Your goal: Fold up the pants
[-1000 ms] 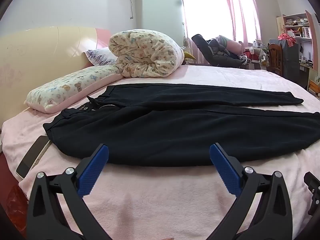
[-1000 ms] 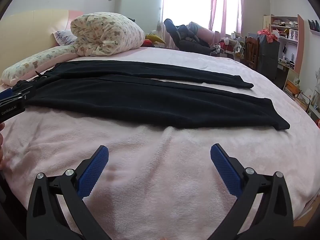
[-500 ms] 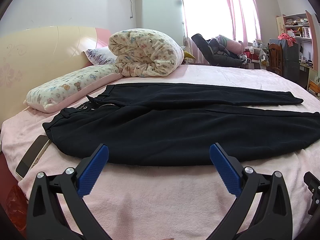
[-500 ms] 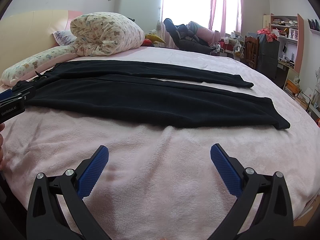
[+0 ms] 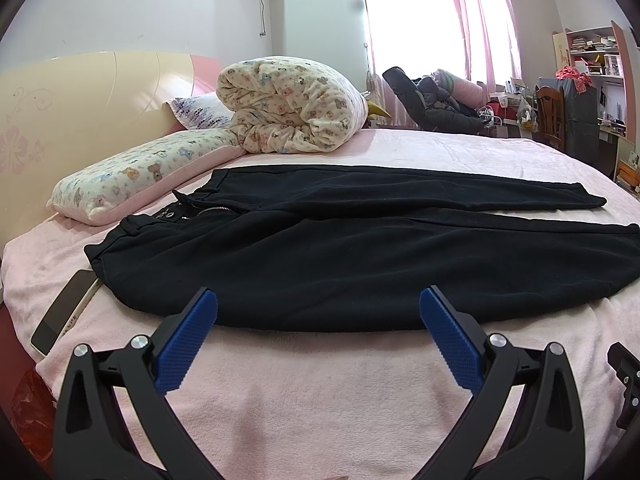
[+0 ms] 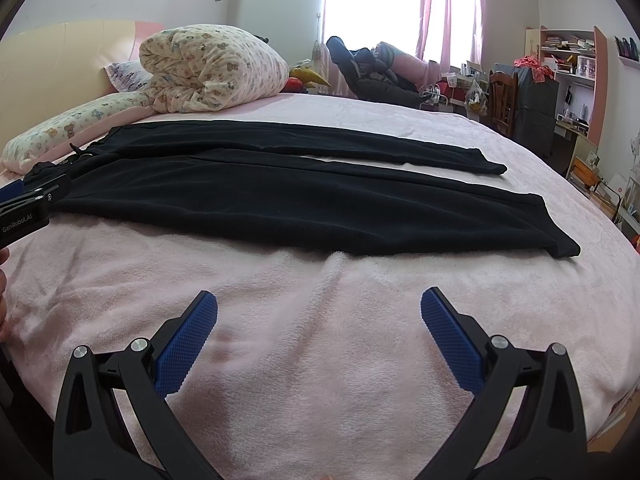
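Black pants (image 5: 344, 256) lie flat on the pink bed, waistband at the left, both legs running to the right. They also show in the right wrist view (image 6: 288, 196), with the near leg cuff at the right. My left gripper (image 5: 318, 312) is open and empty, its blue pads just in front of the pants' near edge by the hip. My right gripper (image 6: 318, 312) is open and empty over bare blanket, short of the near leg. The left gripper's body shows at the left edge of the right wrist view (image 6: 28, 208).
A phone (image 5: 64, 312) lies at the bed's left edge beside the waistband. A patterned pillow (image 5: 132, 176) and a rolled quilt (image 5: 288, 112) sit by the headboard. The pink blanket (image 6: 320, 360) covers the bed. Chair, desk and shelves stand at the far right.
The left gripper has edged slightly closer to the pants' near edge. The right gripper has hardly moved. Both stay open.
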Demonstrator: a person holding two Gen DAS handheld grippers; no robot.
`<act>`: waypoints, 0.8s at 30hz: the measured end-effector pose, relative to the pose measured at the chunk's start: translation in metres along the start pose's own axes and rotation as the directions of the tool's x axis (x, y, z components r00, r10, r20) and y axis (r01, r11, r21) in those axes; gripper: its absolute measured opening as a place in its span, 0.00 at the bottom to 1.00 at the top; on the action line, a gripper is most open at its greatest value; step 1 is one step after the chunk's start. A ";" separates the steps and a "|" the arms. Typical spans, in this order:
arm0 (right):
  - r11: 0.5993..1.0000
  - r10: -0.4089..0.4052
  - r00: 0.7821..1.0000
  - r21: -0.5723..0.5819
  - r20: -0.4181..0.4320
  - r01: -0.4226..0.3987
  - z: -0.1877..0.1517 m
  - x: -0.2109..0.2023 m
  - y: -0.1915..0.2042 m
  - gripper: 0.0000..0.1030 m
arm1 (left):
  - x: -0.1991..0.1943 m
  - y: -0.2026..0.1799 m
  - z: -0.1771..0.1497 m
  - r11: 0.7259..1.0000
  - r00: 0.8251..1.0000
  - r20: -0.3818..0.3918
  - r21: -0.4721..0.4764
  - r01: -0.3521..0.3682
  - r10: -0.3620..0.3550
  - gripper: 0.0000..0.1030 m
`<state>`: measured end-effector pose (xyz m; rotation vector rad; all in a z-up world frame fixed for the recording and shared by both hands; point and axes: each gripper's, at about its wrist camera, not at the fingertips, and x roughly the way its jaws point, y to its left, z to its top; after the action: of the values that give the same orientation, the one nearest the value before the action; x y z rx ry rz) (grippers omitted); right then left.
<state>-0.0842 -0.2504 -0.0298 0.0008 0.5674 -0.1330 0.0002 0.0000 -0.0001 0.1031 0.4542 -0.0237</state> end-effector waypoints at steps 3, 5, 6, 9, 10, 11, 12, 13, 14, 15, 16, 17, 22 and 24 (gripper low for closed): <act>1.000 0.000 1.000 0.001 -0.001 0.000 0.000 0.000 0.000 0.99 | 0.000 0.000 0.000 1.000 1.000 0.001 0.000 0.000 0.000 0.98; 1.000 0.001 1.000 0.001 -0.001 -0.001 0.000 0.000 0.000 0.99 | 0.000 0.000 0.000 1.000 1.000 -0.001 0.000 0.001 -0.001 0.98; 1.000 0.000 1.000 0.001 -0.001 0.000 0.000 0.000 0.000 0.99 | 0.000 0.000 0.000 1.000 1.000 0.000 0.000 0.000 0.000 0.98; 1.000 0.001 1.000 0.001 -0.001 -0.001 -0.001 0.001 0.000 0.99 | 0.000 0.000 0.000 1.000 1.000 -0.001 -0.001 0.000 0.000 0.98; 1.000 0.001 1.000 0.001 -0.001 -0.001 -0.001 0.001 0.000 0.99 | 0.000 0.000 0.000 1.000 1.000 -0.001 0.000 0.001 -0.001 0.98; 1.000 0.000 1.000 0.001 -0.001 0.000 -0.001 0.001 0.000 0.99 | 0.000 0.000 0.000 1.000 1.000 -0.001 0.000 0.000 0.000 0.98; 1.000 0.000 1.000 0.002 -0.001 0.000 -0.001 0.001 0.000 0.99 | 0.000 0.000 0.000 1.000 1.000 -0.001 0.000 0.000 0.000 0.98; 1.000 0.001 1.000 0.002 -0.001 -0.001 -0.001 0.001 0.000 0.99 | 0.000 0.000 0.000 1.000 1.000 -0.001 0.000 0.000 0.000 0.98; 1.000 0.001 1.000 0.002 -0.001 -0.001 -0.001 0.001 0.000 0.99 | 0.000 0.000 0.000 1.000 1.000 0.000 0.000 0.001 -0.001 0.98; 1.000 0.001 1.000 0.002 0.000 -0.001 -0.001 0.001 0.001 0.99 | 0.000 0.000 0.000 1.000 1.000 -0.001 0.000 0.000 0.000 0.98; 1.000 0.001 1.000 0.002 0.000 -0.001 -0.001 0.001 0.001 0.99 | 0.000 0.000 0.000 1.000 1.000 -0.001 0.000 0.000 0.000 0.98; 1.000 0.001 1.000 0.001 -0.001 -0.001 -0.001 0.001 0.001 0.99 | 0.000 0.000 0.000 1.000 1.000 -0.001 0.000 0.001 -0.001 0.98; 1.000 0.002 1.000 0.003 -0.001 -0.002 -0.001 0.002 0.001 0.99 | 0.000 0.000 0.000 1.000 1.000 -0.002 -0.001 0.001 -0.001 0.98; 1.000 0.002 1.000 0.003 -0.001 -0.002 -0.001 0.002 0.001 0.99 | 0.000 0.000 0.000 1.000 1.000 -0.001 0.000 0.000 0.000 0.98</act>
<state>-0.0830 -0.2498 -0.0316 0.0047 0.5685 -0.1324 0.0004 0.0002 0.0000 0.1027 0.4552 -0.0240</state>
